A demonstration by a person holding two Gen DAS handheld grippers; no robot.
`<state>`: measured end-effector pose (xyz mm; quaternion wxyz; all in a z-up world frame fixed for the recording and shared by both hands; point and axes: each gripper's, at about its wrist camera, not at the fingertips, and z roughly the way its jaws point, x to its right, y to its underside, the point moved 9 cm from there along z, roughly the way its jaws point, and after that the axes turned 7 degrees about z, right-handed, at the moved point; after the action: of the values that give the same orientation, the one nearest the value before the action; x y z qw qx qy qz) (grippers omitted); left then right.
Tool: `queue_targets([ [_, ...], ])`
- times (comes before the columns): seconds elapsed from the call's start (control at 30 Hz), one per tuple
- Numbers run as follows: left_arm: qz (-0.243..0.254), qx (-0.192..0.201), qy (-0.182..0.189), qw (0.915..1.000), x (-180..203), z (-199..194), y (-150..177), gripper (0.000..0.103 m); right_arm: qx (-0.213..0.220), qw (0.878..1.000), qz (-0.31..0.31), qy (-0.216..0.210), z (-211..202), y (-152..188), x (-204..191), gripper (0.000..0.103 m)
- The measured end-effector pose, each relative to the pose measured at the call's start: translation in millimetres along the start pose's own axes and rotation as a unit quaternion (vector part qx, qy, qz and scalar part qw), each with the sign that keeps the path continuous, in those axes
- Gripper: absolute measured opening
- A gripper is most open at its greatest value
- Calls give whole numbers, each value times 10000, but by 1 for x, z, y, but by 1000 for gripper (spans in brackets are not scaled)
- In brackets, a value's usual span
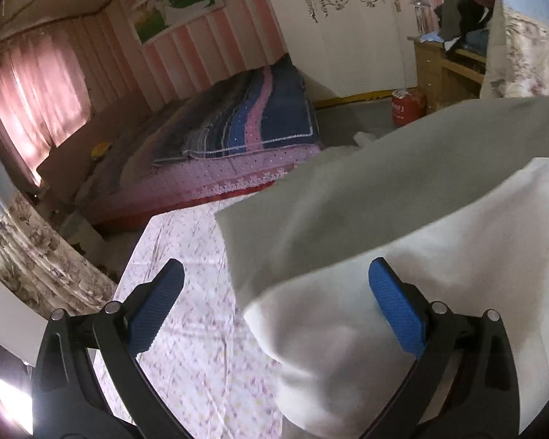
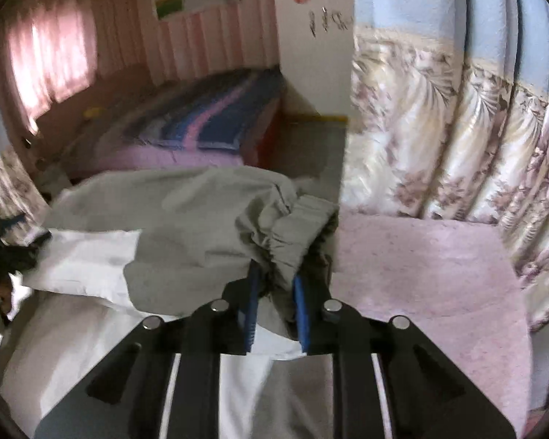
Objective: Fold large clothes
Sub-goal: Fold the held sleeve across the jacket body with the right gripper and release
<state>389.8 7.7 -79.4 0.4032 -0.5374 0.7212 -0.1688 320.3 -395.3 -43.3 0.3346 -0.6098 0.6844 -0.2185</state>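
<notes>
A large grey and white garment [image 2: 186,219] lies bunched on the pale floral sheet [image 2: 421,274]. My right gripper [image 2: 276,285] is shut on its gathered grey elastic hem, with the cloth pinched between the blue pads [image 2: 251,303]. In the left wrist view the same garment [image 1: 384,190] hangs folded across the right half, grey above and white below. My left gripper [image 1: 277,269] stands wide open over the sheet [image 1: 186,311]. The white fold reaches in between its fingers [image 1: 395,311], close to the right one, but no pad presses on it.
A bed with a striped blue and pink quilt [image 1: 260,117] stands beyond the sheet. A red canister [image 1: 406,106] sits on the grey floor by a wooden desk [image 1: 443,62] heaped with clothes. A floral curtain [image 2: 457,128] hangs close on the right.
</notes>
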Motion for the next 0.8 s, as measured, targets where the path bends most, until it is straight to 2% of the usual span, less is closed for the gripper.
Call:
queue_targets([
  [0.03, -66, -90, 92, 9999, 3, 8, -3, 100, -103, 9997, 30, 238, 8, 1, 10, 30],
  [0.07, -79, -159, 160, 9997, 7, 14, -5, 100, -204, 9985, 31, 506, 15, 4, 19, 47],
  [0.13, 3, -332, 79, 9994, 13, 25, -7, 100, -314, 9957, 50, 871, 20, 7, 30, 50],
  [0.17, -24, -353, -30, 9994, 12, 22, -10, 99, -89, 9966, 137, 807, 9, 3, 27, 58],
  [0.2, -253, -151, 14, 9996, 8, 10, -19, 99, 132, 9971, 161, 725, -1, -1, 21, 72],
  [0.3, -771, 215, 362, 9961, 6, -18, -40, 100, 902, 9948, -9, 469, -32, -20, -18, 89],
  [0.37, -889, 278, 662, 9934, 19, -29, -55, 100, 1031, 9946, -54, 79, -32, -27, -51, 96],
  [0.43, -788, 256, 770, 9936, 38, -28, -62, 100, 923, 9955, -137, -172, -20, -28, -81, 96],
  [0.5, -721, 110, 750, 9945, 53, -14, -61, 100, 685, 9970, -302, -182, 6, -24, -106, 96],
  [0.6, -906, -216, 775, 9926, 64, 17, -52, 100, 321, 9989, -319, -86, 52, -17, -123, 96],
  [0.73, -1089, -477, 613, 9910, 59, 62, -40, 100, 63, 9989, -414, 220, 98, -11, -118, 96],
  [0.8, -1100, -673, 574, 9900, 57, 80, -31, 100, -123, 9961, -570, 655, 118, -5, -100, 96],
])
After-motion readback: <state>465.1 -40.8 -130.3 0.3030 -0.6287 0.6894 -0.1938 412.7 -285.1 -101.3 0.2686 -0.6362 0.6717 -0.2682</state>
